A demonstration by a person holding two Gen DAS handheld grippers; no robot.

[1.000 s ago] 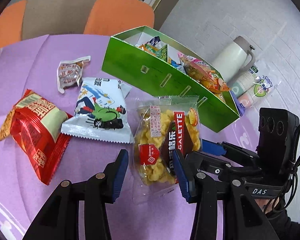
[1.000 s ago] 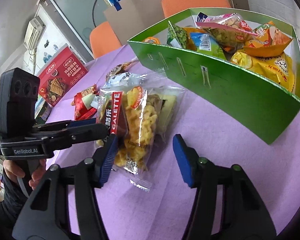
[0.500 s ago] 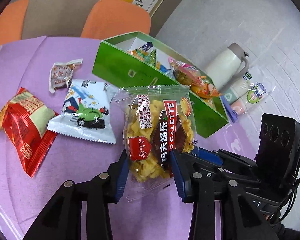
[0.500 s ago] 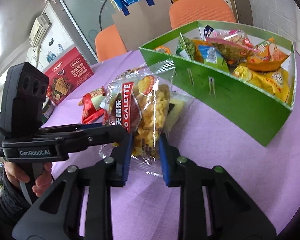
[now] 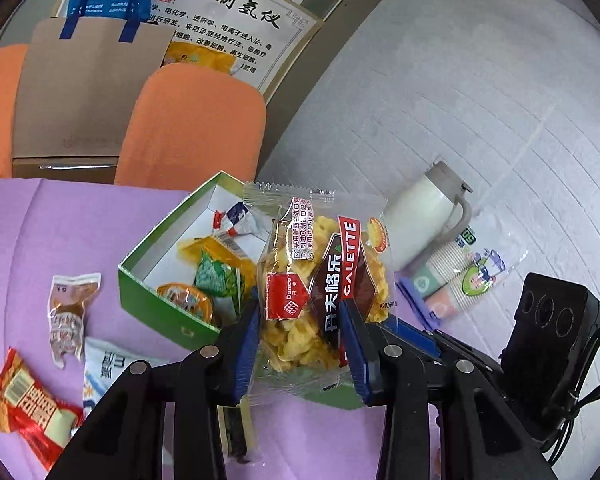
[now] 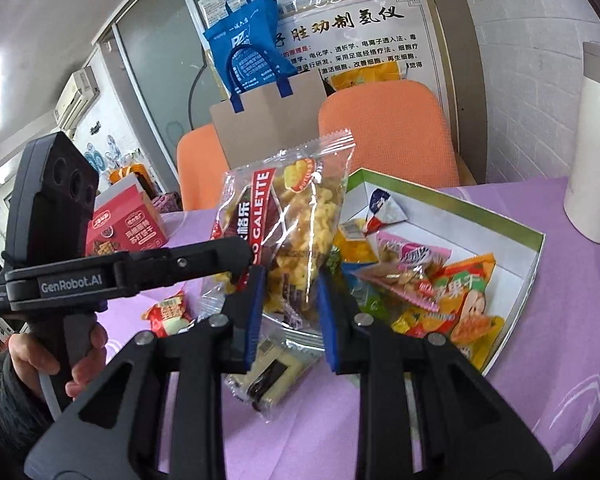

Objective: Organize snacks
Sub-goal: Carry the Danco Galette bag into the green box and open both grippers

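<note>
Galette bag [image 5: 324, 292] clamped from both sides, lifted clear of purple worktop [image 5: 60, 224], upright. Left hand-held gripper [image 5: 300, 344] pinched on the bag's lower half, blue pads [image 5: 246, 344] pressed into the clear film. Right hand-held gripper [image 6: 288, 312] likewise closed on the same bag [image 6: 292, 224], gripping near its bottom edge. Seen from the left wrist view, bag held in front of green box [image 5: 156, 300], partly covering its open top. Box open, white inside, loaded with assorted snack packets [image 6: 428, 280]. Second clear packet [image 6: 268, 372] flat on the worktop directly under the right hand-held gripper. Red packet [image 5: 28, 408], white-and-blue packet [image 5: 104, 364] and small brown packet [image 5: 70, 312] lying on the worktop left of the box. White flask [image 5: 424, 216] and sleeve of paper cups [image 5: 456, 280] beyond the box. Hand [image 6: 56, 356] wrapped on the left tool's grip, at lower left of the right wrist view.
</note>
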